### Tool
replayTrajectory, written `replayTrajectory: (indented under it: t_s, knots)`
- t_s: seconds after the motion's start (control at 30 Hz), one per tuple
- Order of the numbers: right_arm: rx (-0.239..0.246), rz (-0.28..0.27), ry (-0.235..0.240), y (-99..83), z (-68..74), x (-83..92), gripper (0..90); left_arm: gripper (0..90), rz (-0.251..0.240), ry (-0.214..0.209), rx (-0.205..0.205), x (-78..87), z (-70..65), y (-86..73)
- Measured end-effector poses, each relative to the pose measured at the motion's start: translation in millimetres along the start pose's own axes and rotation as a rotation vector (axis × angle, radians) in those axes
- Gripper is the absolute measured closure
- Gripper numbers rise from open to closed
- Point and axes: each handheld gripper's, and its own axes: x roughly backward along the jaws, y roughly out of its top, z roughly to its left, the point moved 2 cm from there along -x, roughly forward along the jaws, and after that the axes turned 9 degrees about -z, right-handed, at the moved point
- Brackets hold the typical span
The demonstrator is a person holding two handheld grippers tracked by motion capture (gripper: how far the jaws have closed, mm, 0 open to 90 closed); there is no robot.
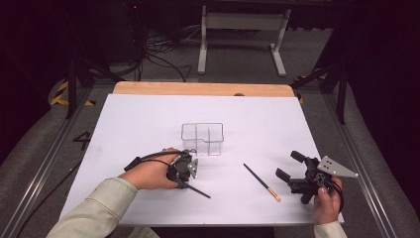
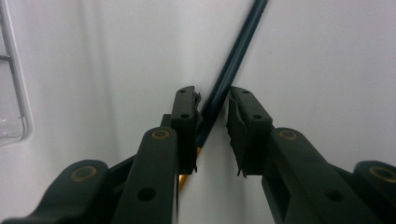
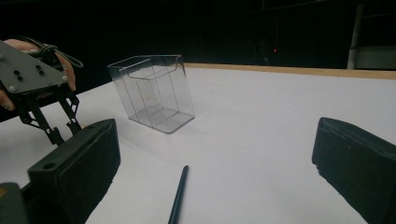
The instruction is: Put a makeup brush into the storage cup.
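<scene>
A clear divided container [image 1: 202, 138] stands mid-table (upright), a second black stick [image 1: 262, 182] lying right.

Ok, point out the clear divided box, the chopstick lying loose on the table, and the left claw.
clear divided box [image 1: 202, 139], high view, front wall.
loose chopstick [image 1: 258, 179], high view, middle of its dark shaft.
left claw [image 2: 212, 109], left gripper view, midway between its fingertips.

Pale green sleeves [image 1: 101, 206] — black, cabled hand-held grippers [image 1: 179, 171].

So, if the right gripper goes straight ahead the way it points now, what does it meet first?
Probably the dark stick lying on the white table just ahead between the open fingers of the right gripper. Farther on stands the clear plastic box, though depth is hard to judge.
</scene>
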Motion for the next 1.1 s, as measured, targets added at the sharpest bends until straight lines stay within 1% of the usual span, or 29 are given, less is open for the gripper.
replayTrajectory:
  t_s: [0.03,0.1,0.13,0.23,0.27,0.43,0.63,0.7,0.8,0.87,0.9,1.0,1.03,1.07,1.1]
  knots:
    - [0.0,0.001,0.002,-0.1,0.1,0.0,1.6,74.0,0.009,0.001,-0.007,0.1,-0.2,0.8]
    - [0.0,0.001,0.002,-0.2,0.1,-0.1,1.6,76.8,0.007,-0.001,-0.007,-0.5,-0.5,1.2]
    - [0.0,0.001,0.002,-0.2,0.1,-0.1,1.6,78.7,0.019,-0.001,-0.012,-0.2,-1.1,2.2]
    - [-0.004,-0.001,0.008,-0.2,0.2,-0.2,1.6,81.2,0.016,-0.001,-0.012,-0.8,-1.4,2.6]
    - [-0.004,-0.001,0.008,-0.2,0.2,-0.2,1.6,81.2,0.019,-0.001,-0.017,-0.6,-1.3,2.6]
    - [0.003,0.001,0.007,0.1,0.6,-0.2,1.6,82.4,0.02,0.004,-0.014,-0.8,-2.0,2.9]
    - [0.008,-0.006,0.008,2.1,1.4,0.1,1.6,82.4,0.012,0.005,-0.008,-0.2,-2.2,1.8]
    - [0.017,-0.005,0.011,3.3,2.1,-0.2,1.6,82.5,0.001,0.0,-0.005,1.0,-3.3,2.8]
    - [0.025,-0.003,0.024,6.0,4.1,-0.8,1.6,82.5,-0.002,0.004,-0.014,5.0,-4.9,6.1]
    - [0.031,-0.02,0.064,13.5,10.6,-2.5,1.4,82.5,-0.004,0.011,-0.015,8.7,-6.9,9.6]
    - [0.031,-0.02,0.064,13.5,10.6,-2.5,1.4,82.5,-0.001,0.013,-0.022,11.2,-7.4,11.4]
    - [0.019,-0.04,0.092,17.8,15.1,-4.0,1.2,82.5,0.0,0.021,-0.038,18.1,-10.1,17.2]
    - [0.018,-0.039,0.096,18.7,16.0,-4.4,1.3,82.5,-0.004,0.019,-0.04,20.4,-11.8,19.5]
    - [0.019,-0.032,0.098,19.6,17.1,-5.2,1.6,82.5,0.008,0.023,-0.046,22.5,-12.8,21.2]
    - [0.018,-0.029,0.099,20.3,17.9,-5.7,1.9,82.5,0.002,0.019,-0.049,23.5,-14.1,23.0]
